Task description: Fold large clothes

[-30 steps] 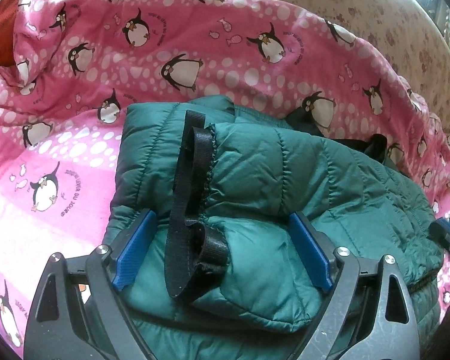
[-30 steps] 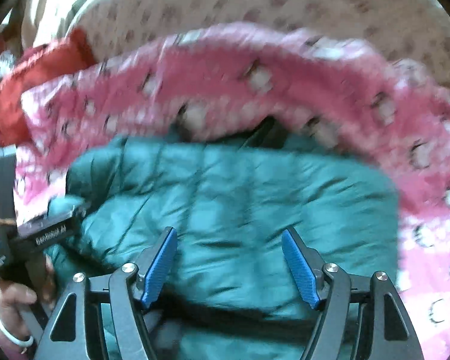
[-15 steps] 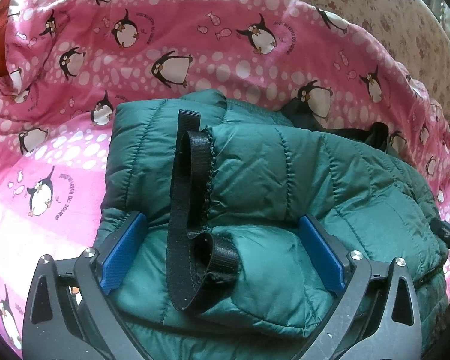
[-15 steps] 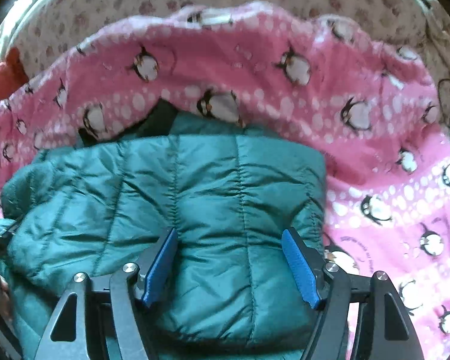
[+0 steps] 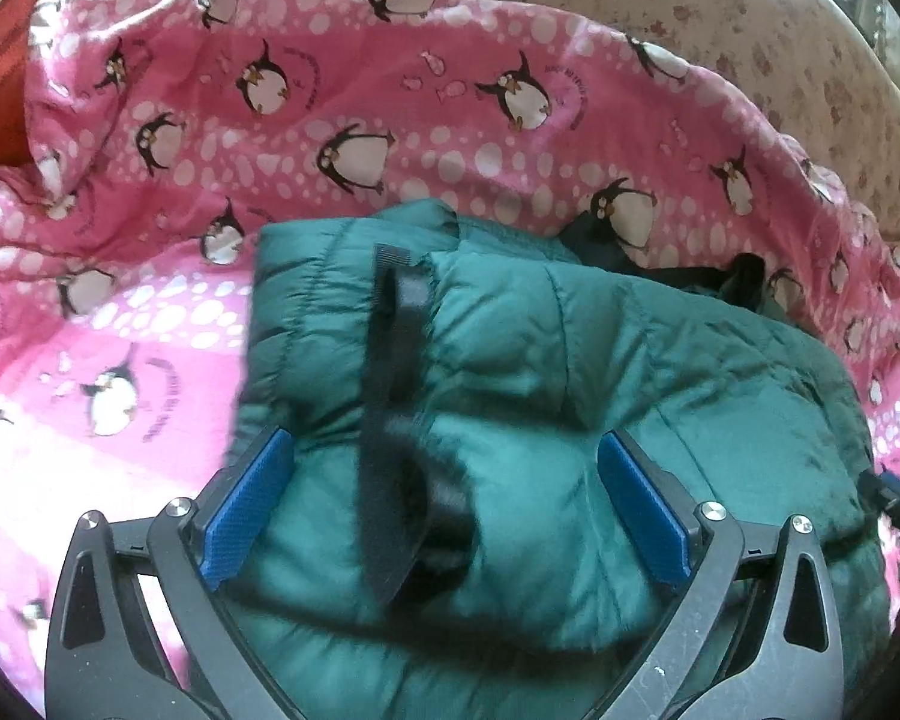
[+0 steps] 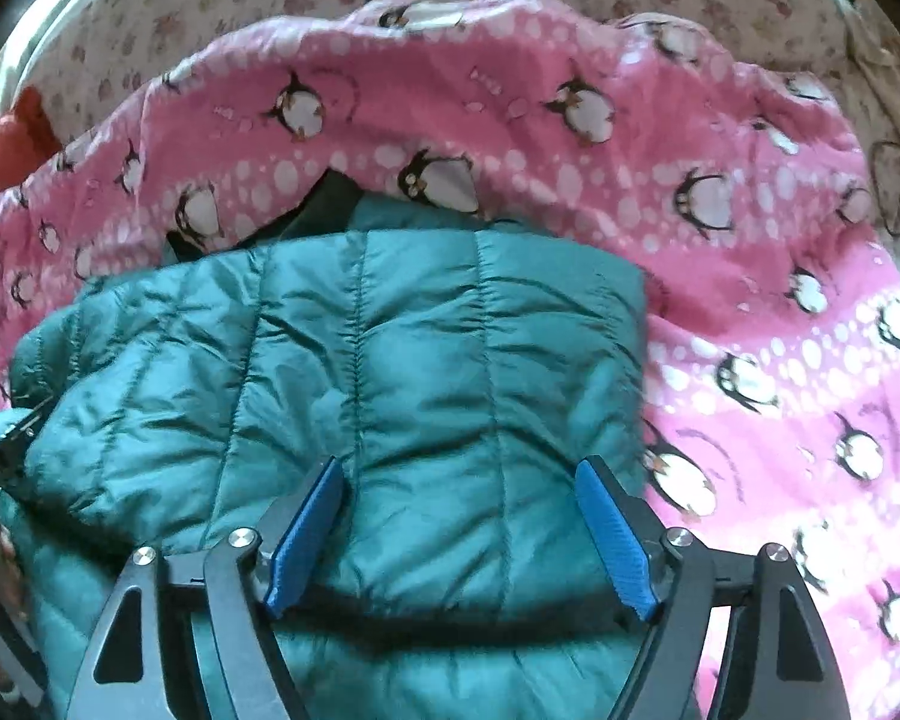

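Both grippers hang over the jacket (image 5: 570, 372): the left gripper (image 5: 444, 510) has its jaws spread wide with nothing pinched, straddling the folded sleeve and its black strap (image 5: 393, 420), while the right gripper (image 6: 459, 534) is opening, quilted fabric lying between its pads but not squeezed. The jacket lies folded into a bundle on the blanket (image 5: 390, 120), so the release after a fold looks to be the step in hand. Next likely comes lifting clear of the jacket, or regripping its near edge for another fold.
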A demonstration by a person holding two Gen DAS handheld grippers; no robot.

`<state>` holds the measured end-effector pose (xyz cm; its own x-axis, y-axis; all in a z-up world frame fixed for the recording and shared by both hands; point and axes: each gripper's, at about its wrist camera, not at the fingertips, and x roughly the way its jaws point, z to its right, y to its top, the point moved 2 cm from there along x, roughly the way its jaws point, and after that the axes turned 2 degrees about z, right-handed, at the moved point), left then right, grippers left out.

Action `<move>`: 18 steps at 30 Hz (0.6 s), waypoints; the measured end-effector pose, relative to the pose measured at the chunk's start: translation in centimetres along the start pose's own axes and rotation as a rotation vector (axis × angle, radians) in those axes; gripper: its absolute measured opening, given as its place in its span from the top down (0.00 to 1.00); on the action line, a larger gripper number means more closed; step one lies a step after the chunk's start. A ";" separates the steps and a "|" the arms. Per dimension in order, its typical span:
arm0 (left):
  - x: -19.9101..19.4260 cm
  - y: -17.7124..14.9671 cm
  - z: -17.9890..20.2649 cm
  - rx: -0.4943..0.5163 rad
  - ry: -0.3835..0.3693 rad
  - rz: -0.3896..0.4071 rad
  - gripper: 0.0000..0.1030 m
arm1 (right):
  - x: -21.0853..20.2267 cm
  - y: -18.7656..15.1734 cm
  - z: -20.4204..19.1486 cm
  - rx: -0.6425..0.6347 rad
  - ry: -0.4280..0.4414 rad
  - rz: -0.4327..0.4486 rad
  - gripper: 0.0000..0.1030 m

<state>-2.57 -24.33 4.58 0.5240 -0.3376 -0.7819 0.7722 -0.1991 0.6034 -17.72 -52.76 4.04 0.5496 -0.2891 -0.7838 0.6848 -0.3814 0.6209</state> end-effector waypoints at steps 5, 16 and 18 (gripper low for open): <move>-5.0 -0.7 -1.4 0.025 0.029 0.051 0.01 | -4.3 -1.2 1.3 0.027 0.024 0.043 0.25; -13.2 -6.5 -3.7 0.067 0.098 0.093 0.01 | -9.4 -6.5 1.7 0.029 0.070 0.029 0.25; -14.3 -7.6 -4.1 0.068 0.103 0.098 0.01 | -10.0 -7.5 1.4 0.017 0.079 0.026 0.25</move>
<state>-14.45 -14.20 10.58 0.6321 -0.2633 -0.7288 0.6914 -0.2329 0.6839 -29.05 -48.25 7.16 0.6037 -0.2287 -0.7637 0.6619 -0.3901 0.6401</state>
